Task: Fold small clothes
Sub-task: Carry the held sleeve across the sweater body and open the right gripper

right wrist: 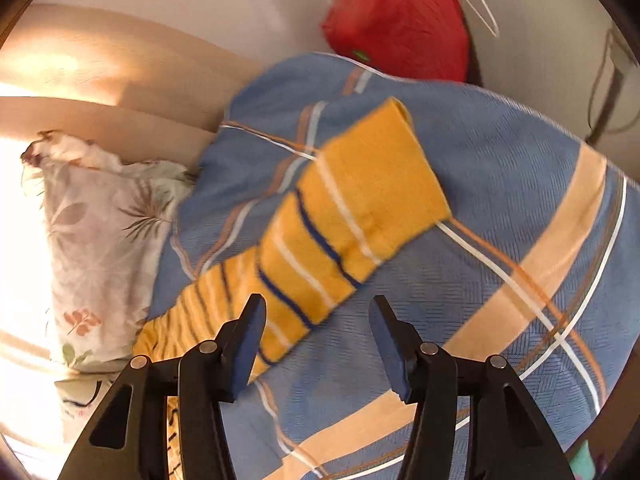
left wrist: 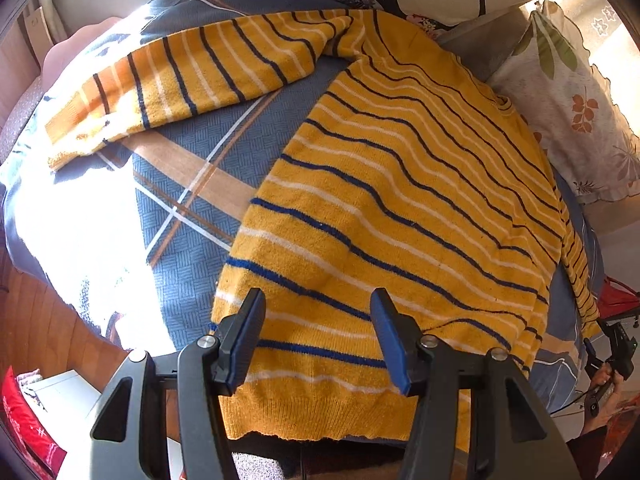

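Observation:
A yellow sweater with blue and white stripes lies flat on a blue plaid bedspread. One sleeve stretches out to the left. My left gripper is open and empty, just above the sweater's hem. In the right wrist view the other sleeve lies straight on the bedspread, its cuff far from me. My right gripper is open and empty, just above this sleeve's lower part. It also shows small at the right edge of the left wrist view.
Floral pillows lie along the head of the bed, one also in the right wrist view. A red bag sits past the bed's edge. Wooden floor and a white box are at lower left.

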`<state>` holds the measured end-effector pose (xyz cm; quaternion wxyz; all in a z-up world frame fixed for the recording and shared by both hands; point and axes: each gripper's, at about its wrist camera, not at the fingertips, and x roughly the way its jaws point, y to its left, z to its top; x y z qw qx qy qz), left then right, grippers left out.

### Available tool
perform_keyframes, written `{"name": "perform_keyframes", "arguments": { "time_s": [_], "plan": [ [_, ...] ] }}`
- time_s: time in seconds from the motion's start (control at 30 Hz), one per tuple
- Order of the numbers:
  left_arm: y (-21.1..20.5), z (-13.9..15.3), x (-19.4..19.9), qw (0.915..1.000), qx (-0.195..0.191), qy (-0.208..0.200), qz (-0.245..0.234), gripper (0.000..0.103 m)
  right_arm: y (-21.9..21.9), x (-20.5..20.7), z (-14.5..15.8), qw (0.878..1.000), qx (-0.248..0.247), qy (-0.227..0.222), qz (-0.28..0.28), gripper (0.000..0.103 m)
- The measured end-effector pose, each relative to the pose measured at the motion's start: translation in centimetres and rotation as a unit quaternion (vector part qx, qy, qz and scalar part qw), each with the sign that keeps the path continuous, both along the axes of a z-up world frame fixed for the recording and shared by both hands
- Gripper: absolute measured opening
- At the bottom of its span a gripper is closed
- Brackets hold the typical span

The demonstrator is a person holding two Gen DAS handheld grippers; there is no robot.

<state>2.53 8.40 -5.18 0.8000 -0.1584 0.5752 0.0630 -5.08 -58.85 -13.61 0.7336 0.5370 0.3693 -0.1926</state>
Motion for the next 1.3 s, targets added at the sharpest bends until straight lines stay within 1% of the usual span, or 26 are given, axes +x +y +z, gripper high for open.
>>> {"name": "perform_keyframes", "arguments": {
  "time_s": [0.1, 0.13, 0.27, 0.33, 0.37, 0.4, 0.43, 0.47, 0.63, 0.73, 0.87, 0.93, 0.97, 1.03, 1.07, 1.13, 1.2, 1.23, 1.3],
  "plan": [
    [-0.2, 0.3, 0.2, 1.0000, 0.009, 0.002, -0.001, 0.053, -0.4, 0.3, -1.8, 1.000, 0.014, 0.004, -0.011, 0.059],
    [-0.2, 0.3, 0.1, 0.9999, 0.012, 0.003, 0.000, 0.053, -0.6, 0.3, -2.0, 1.000, 0.013, -0.009, -0.019, 0.061],
    [-0.7, 0.7, -0.5, 0.9997, 0.024, 0.008, 0.001, 0.053, -1.6, 1.0, -2.5, 0.999, 0.010, -0.031, -0.029, 0.061],
    [-1.1, 0.8, -0.8, 0.9995, 0.030, 0.010, 0.001, 0.053, -2.2, 1.2, -2.9, 0.998, 0.016, -0.053, -0.036, 0.061],
    [-1.2, 0.8, -0.9, 0.9994, 0.033, 0.012, 0.002, 0.053, -2.5, 1.3, -3.1, 0.997, 0.021, -0.062, -0.039, 0.056],
    [-1.4, 0.9, -1.0, 0.9993, 0.035, 0.013, 0.002, 0.053, -2.9, 1.4, -3.4, 0.996, 0.029, -0.071, -0.039, 0.028],
    [-1.5, 1.0, -1.1, 0.9992, 0.037, 0.013, 0.002, 0.053, -3.1, 1.6, -3.6, 0.996, 0.036, -0.078, -0.031, 0.010],
    [-1.7, 1.1, -1.2, 0.9992, 0.038, 0.013, 0.002, 0.053, -3.2, 1.8, -3.7, 0.996, 0.038, -0.079, -0.024, 0.004],
    [-2.2, 1.1, -1.4, 0.9993, 0.036, 0.009, 0.000, 0.053, -3.1, 1.3, -1.2, 0.996, 0.011, -0.094, -0.002, 0.004],
    [-2.4, 0.8, -1.2, 0.9995, 0.028, 0.009, -0.005, 0.053, -2.8, 1.0, 1.0, 0.994, -0.006, -0.111, 0.016, 0.004],
    [-2.6, 0.3, -0.7, 0.9997, 0.020, 0.006, -0.014, 0.053, -1.6, 1.4, 3.8, 0.991, -0.026, -0.124, 0.047, 0.004],
    [-2.4, 0.1, -0.5, 0.9997, 0.018, 0.005, -0.016, 0.053, 0.0, 2.4, 5.5, 0.989, -0.055, -0.115, 0.071, 0.004],
    [-2.2, 0.0, -0.4, 0.9997, 0.015, 0.003, -0.017, 0.053, 1.2, 3.0, 6.4, 0.987, -0.077, -0.107, 0.089, 0.004],
    [-1.7, -0.3, -0.3, 0.9998, 0.011, 0.003, -0.017, 0.053, 4.1, 4.9, 8.6, 0.978, -0.129, -0.088, 0.136, 0.004],
    [-1.3, -0.4, -0.3, 0.9998, 0.009, 0.002, -0.017, 0.053, 5.9, 6.1, 9.6, 0.971, -0.154, -0.081, 0.164, 0.004],
    [-0.4, -0.6, -0.2, 0.9998, 0.009, -0.001, -0.018, 0.053, 10.5, 8.7, 11.6, 0.950, -0.203, -0.071, 0.225, 0.003],
    [0.6, -0.5, -0.1, 0.9998, 0.008, -0.006, -0.017, 0.053, 16.0, 11.3, 13.0, 0.924, -0.238, -0.071, 0.290, 0.003],
    [1.3, -0.5, -0.1, 0.9998, 0.006, -0.010, -0.015, 0.053, 19.0, 12.6, 13.4, 0.910, -0.248, -0.074, 0.323, 0.003],
    [2.7, -0.5, 0.0, 0.9998, 0.004, -0.014, -0.011, 0.053, 25.6, 14.8, 13.7, 0.878, -0.253, -0.085, 0.396, 0.003]
  ]
}}
